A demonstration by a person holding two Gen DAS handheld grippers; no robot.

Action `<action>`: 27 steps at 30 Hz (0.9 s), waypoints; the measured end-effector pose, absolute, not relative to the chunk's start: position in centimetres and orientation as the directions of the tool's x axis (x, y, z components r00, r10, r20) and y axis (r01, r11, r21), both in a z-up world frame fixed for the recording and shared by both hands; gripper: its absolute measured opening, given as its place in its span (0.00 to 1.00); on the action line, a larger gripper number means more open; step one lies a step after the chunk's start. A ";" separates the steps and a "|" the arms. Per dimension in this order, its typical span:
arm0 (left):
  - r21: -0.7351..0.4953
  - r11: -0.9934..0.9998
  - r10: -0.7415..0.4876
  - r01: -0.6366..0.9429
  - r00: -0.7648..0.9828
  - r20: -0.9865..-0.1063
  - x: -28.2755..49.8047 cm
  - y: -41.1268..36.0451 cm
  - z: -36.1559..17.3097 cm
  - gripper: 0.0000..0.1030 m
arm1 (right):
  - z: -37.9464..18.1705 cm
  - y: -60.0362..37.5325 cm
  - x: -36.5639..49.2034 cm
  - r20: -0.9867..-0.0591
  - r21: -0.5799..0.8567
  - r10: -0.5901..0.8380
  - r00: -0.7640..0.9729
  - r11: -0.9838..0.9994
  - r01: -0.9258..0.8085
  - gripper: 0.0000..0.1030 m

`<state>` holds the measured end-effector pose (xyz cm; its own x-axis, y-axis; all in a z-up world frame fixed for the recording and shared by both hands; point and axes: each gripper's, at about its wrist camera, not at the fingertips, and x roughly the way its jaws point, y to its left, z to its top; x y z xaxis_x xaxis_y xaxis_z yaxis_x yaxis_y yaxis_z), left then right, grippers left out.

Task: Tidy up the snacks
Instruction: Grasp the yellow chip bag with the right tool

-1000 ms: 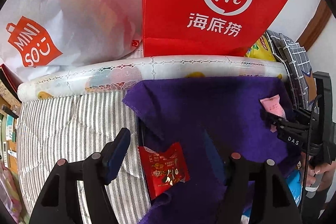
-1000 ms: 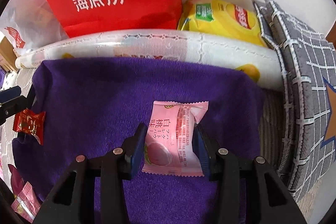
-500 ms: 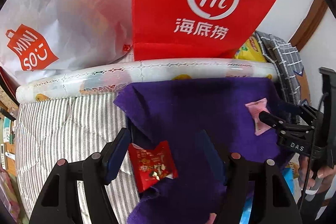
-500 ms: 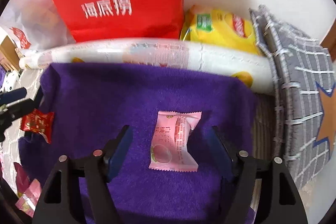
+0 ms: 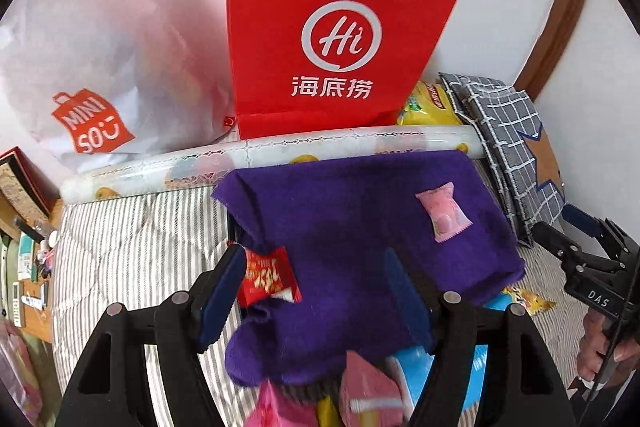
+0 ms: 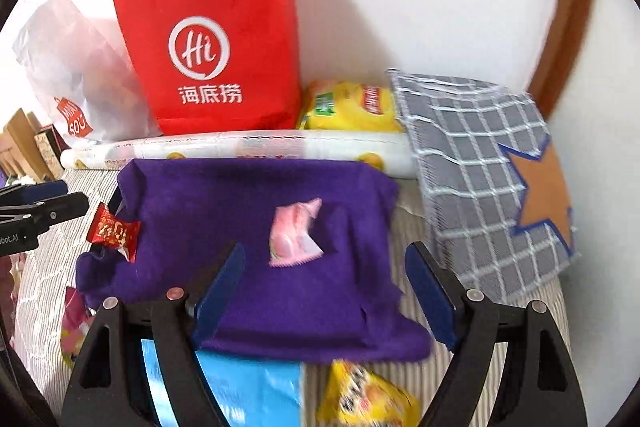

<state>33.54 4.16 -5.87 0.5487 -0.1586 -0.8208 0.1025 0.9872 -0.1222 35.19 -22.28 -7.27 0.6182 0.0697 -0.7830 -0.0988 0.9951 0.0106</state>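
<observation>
A purple cloth [image 5: 360, 227] lies on the striped bed; it also shows in the right wrist view [image 6: 260, 227]. A pink candy packet [image 5: 443, 211] lies on its right part, also seen in the right wrist view [image 6: 294, 235]. A red candy packet [image 5: 267, 275] lies at the cloth's left edge, also visible from the right wrist [image 6: 114, 231]. My left gripper [image 5: 310, 291] is open, its left finger just beside the red packet. My right gripper [image 6: 326, 287] is open and empty, pulled back from the pink packet.
A red paper bag [image 5: 336, 51], a white Miniso bag [image 5: 92, 83], a yellow chips bag [image 6: 352, 107] and a rolled mat [image 5: 280, 155] line the back. A checked grey cushion [image 6: 480, 163] stands right. Pink, blue [image 6: 248, 387] and yellow [image 6: 360, 395] snack packets lie near the front.
My right gripper opened, let go of the pink packet and drew back. My left gripper also drew back and up, leaving the red packet on the cloth's edge.
</observation>
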 end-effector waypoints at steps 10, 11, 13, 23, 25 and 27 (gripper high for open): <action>-0.106 0.988 -0.150 0.110 0.561 -0.814 28.2 3.2 -4.0 0.69 | -5.4 -25.0 29.2 -0.745 0.063 0.094 0.660 0.995 -0.071 0.79; -0.107 0.988 -0.152 0.111 0.562 -0.813 27.8 3.1 -3.9 0.69 | -5.3 -25.1 28.7 -0.741 0.063 0.095 0.665 0.995 -0.072 0.79; -0.110 0.987 -0.156 0.115 0.562 -0.813 26.9 2.9 -3.9 0.69 | -5.1 -25.2 27.8 -0.733 0.064 0.097 0.673 0.995 -0.074 0.79; -0.105 0.988 -0.151 0.113 0.552 -0.820 24.0 2.1 -4.5 0.69 | -5.4 -25.9 25.1 -0.725 0.077 0.116 0.678 0.993 -0.088 0.79; -0.107 0.989 -0.148 0.106 0.549 -0.823 23.7 2.2 -4.7 0.69 | -5.7 -26.1 24.8 -0.726 0.073 0.114 0.678 0.993 -0.089 0.79; -0.108 0.990 -0.143 0.096 0.543 -0.827 23.5 2.4 -5.0 0.69 | -6.1 -26.4 24.7 -0.726 0.069 0.110 0.679 0.994 -0.087 0.79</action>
<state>23.46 2.38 -5.03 0.5432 -0.1427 -0.8274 0.0959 0.9895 -0.1077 24.68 -26.38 -6.09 0.6793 0.1102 -0.7256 -0.0871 0.9938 0.0694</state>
